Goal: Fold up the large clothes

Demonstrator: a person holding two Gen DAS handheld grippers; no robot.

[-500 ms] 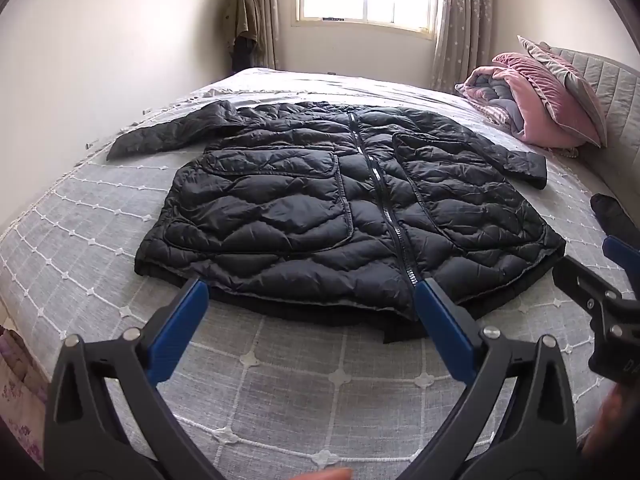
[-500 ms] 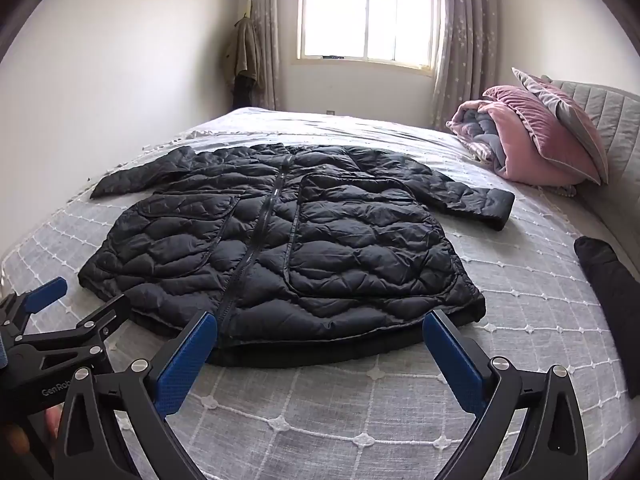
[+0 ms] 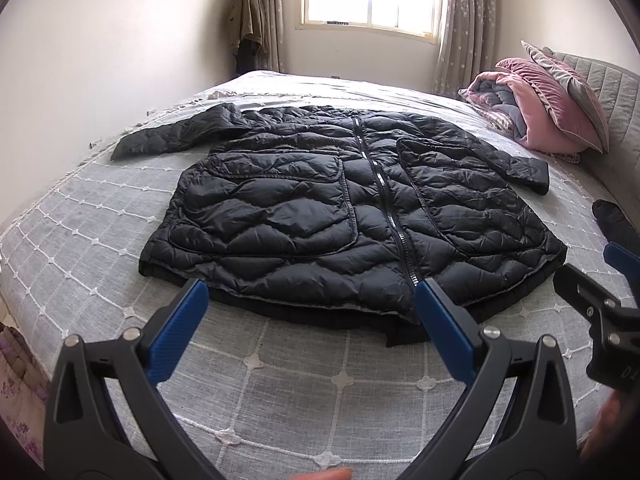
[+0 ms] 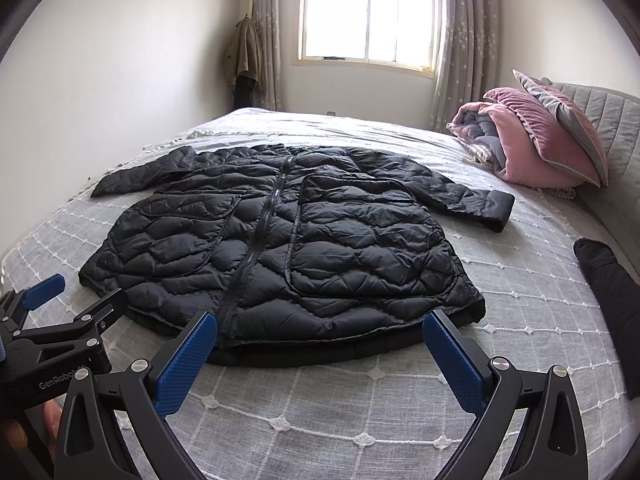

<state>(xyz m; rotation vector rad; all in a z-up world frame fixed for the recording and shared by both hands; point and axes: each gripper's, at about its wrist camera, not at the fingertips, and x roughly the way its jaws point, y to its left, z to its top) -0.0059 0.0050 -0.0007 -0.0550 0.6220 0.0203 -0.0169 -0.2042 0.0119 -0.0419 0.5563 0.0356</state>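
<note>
A black quilted puffer jacket (image 3: 320,216) (image 4: 288,248) lies flat and zipped on the grey bed, hem toward me, both sleeves spread outward. My left gripper (image 3: 310,312) hovers open just short of the hem, near the zipper's lower end, with nothing between its blue pads. My right gripper (image 4: 320,340) is also open and empty, a little in front of the hem's right half. Each gripper shows at the edge of the other's view: the right gripper (image 3: 600,296) and the left gripper (image 4: 72,300).
The grey quilted bedspread (image 3: 280,380) reaches to the near edge. Pink folded bedding and pillows (image 4: 536,144) sit against the padded headboard (image 4: 612,120) at right. A dark garment (image 4: 608,280) lies at the right edge. A coat (image 4: 244,52) hangs in the far corner.
Both grippers have eased slightly toward the jacket's hem; the jacket itself has not moved.
</note>
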